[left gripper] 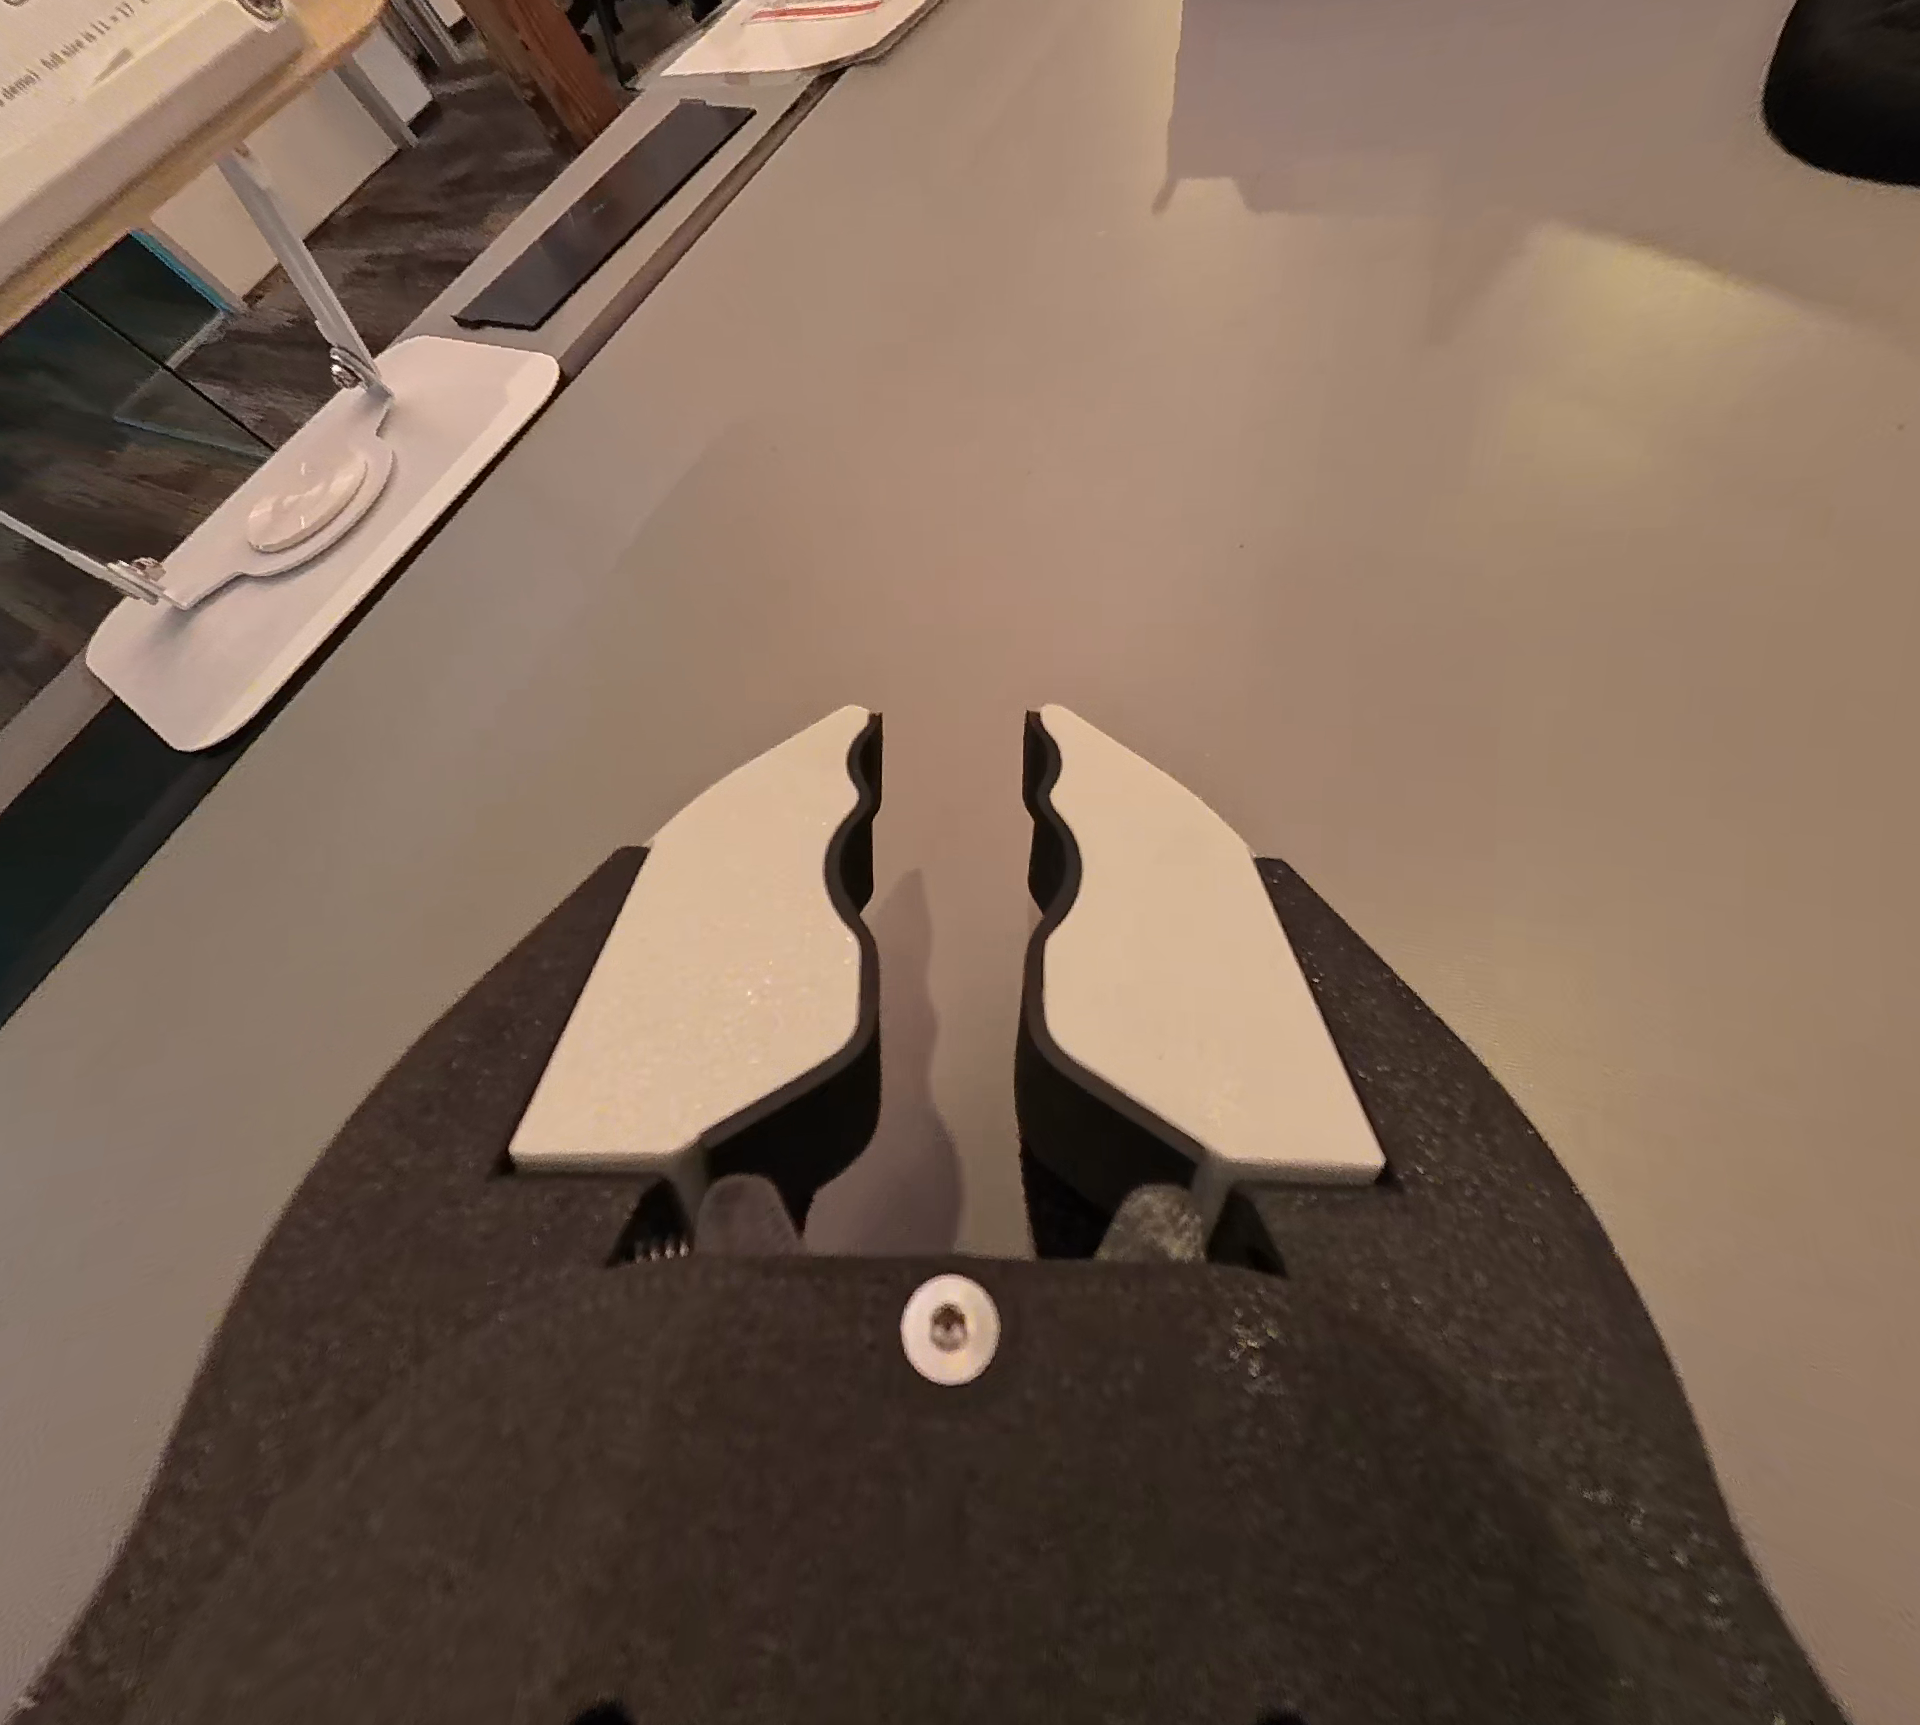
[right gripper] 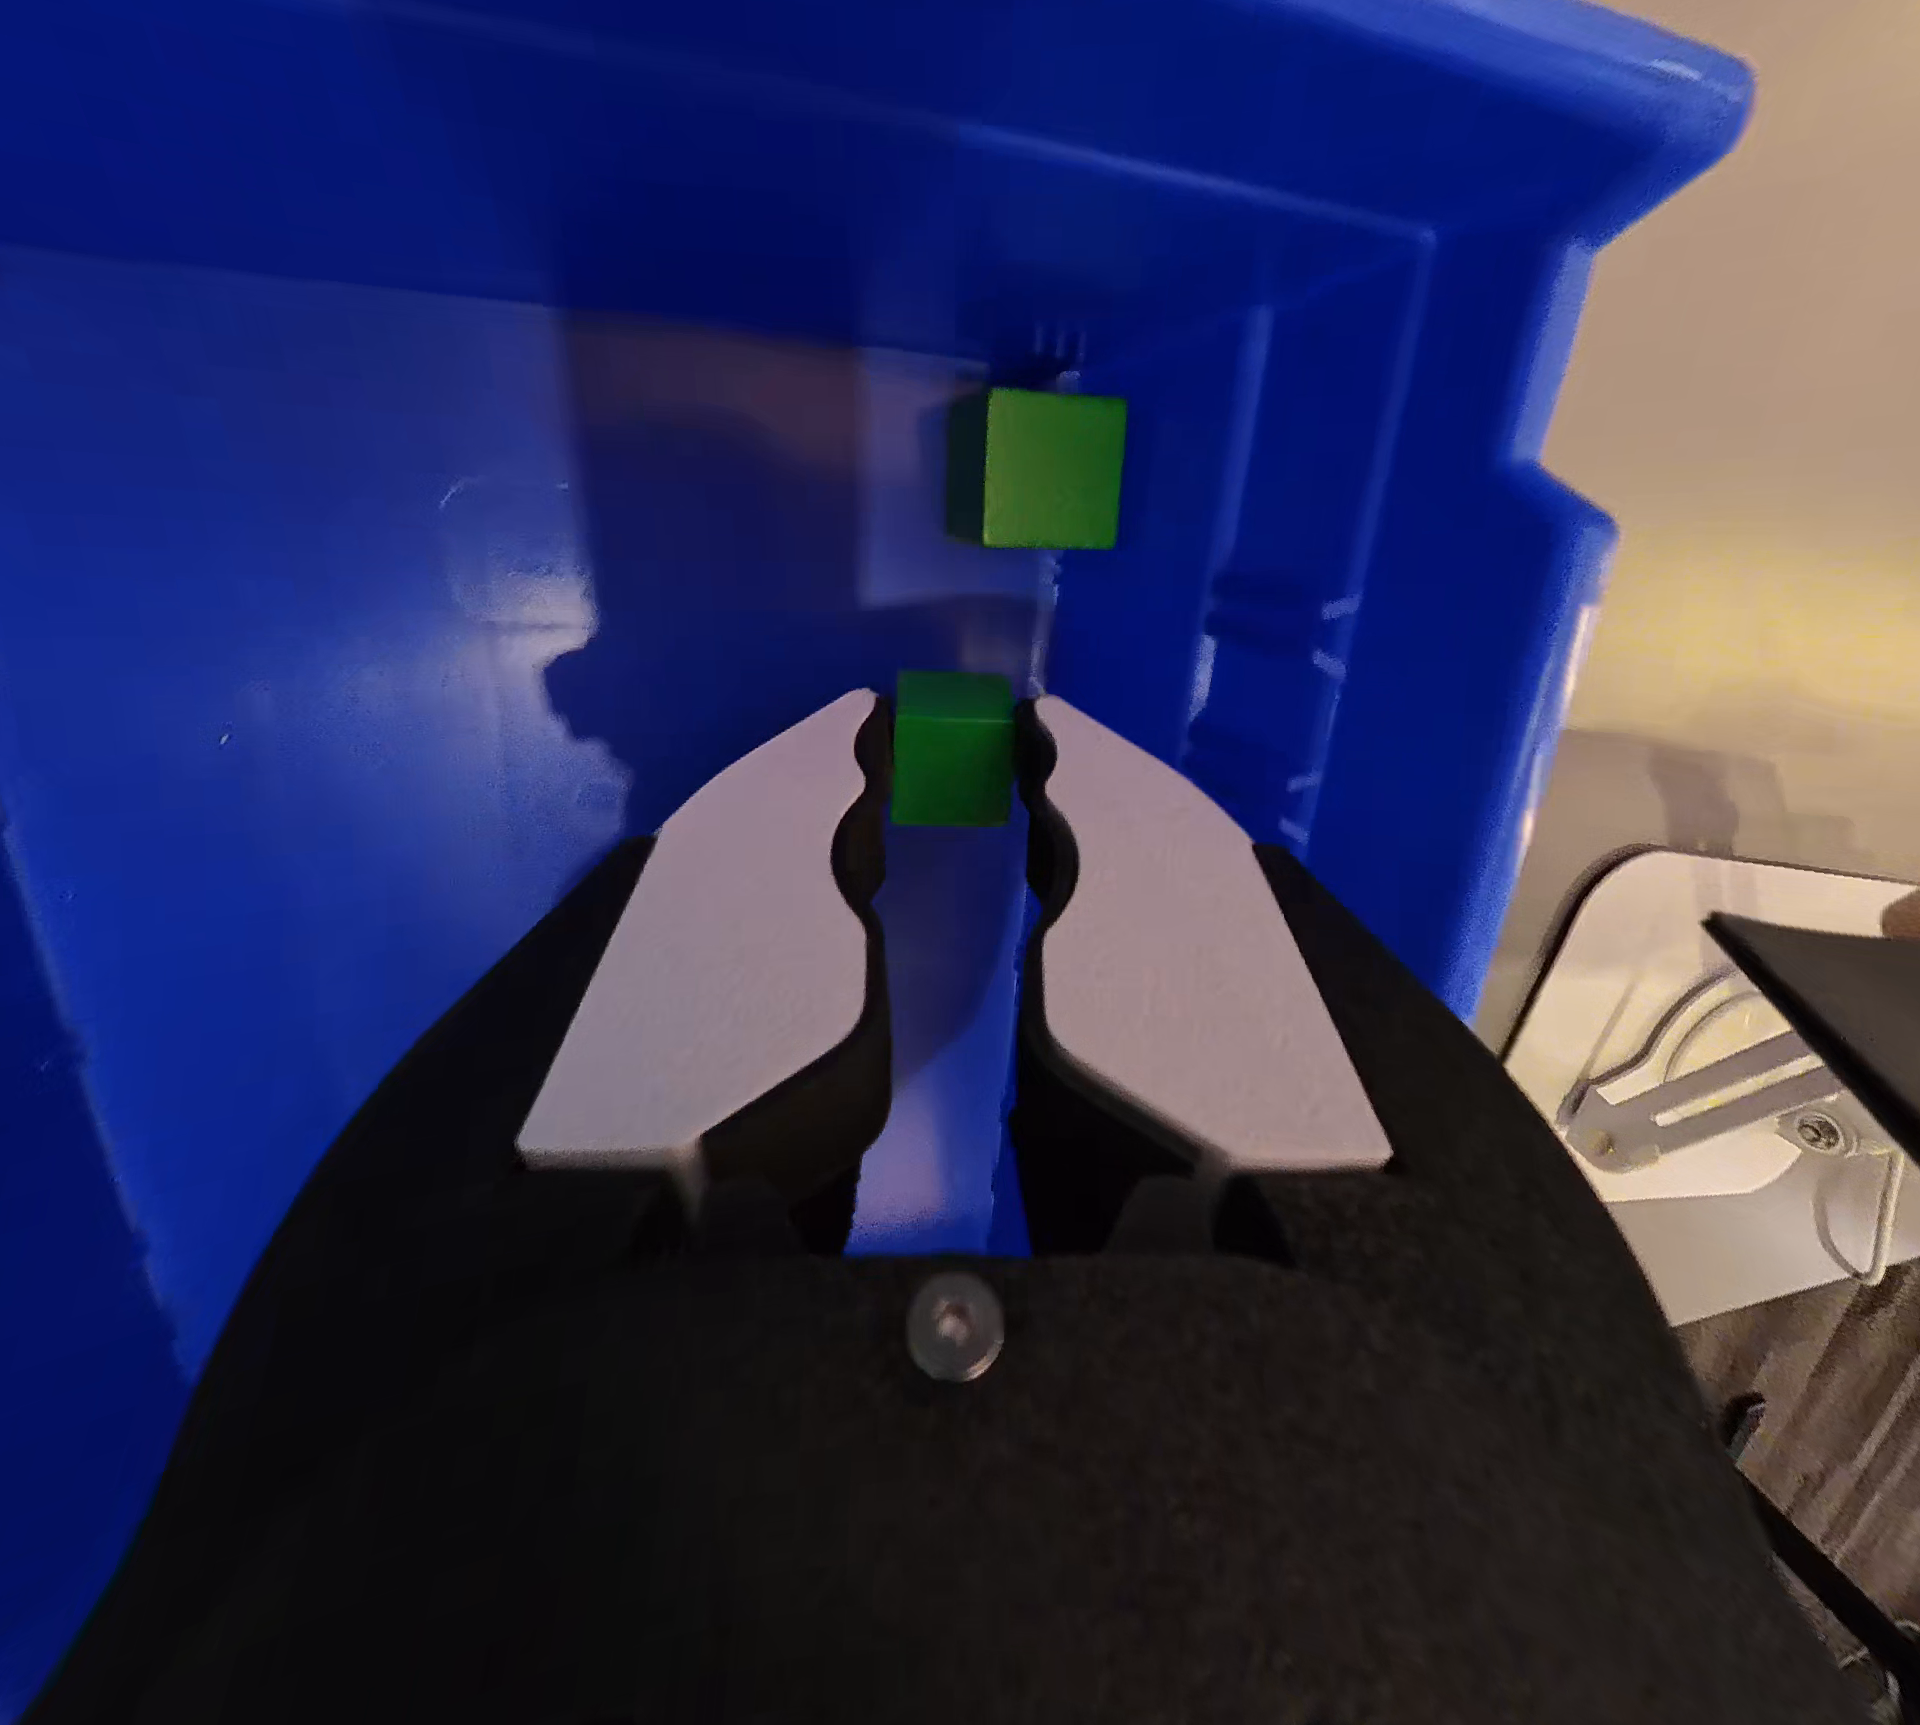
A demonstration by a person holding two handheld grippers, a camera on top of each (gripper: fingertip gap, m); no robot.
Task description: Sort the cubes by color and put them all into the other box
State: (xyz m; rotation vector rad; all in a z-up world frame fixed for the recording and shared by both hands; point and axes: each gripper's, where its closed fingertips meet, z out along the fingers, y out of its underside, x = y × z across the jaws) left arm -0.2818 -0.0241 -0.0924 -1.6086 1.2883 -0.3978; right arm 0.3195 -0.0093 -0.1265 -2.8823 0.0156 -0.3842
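Inside the blue box, the right hand-held gripper clamps a green cube between its fingertips.

Beyond that cube, a second green cube rests on the box floor near the right wall, apart from the held one. Over the grey tabletop, the left hand-held gripper is released, nothing between its fingers, with a corner of the blue box far ahead to its right and a white stand base at the tabletop's left edge.
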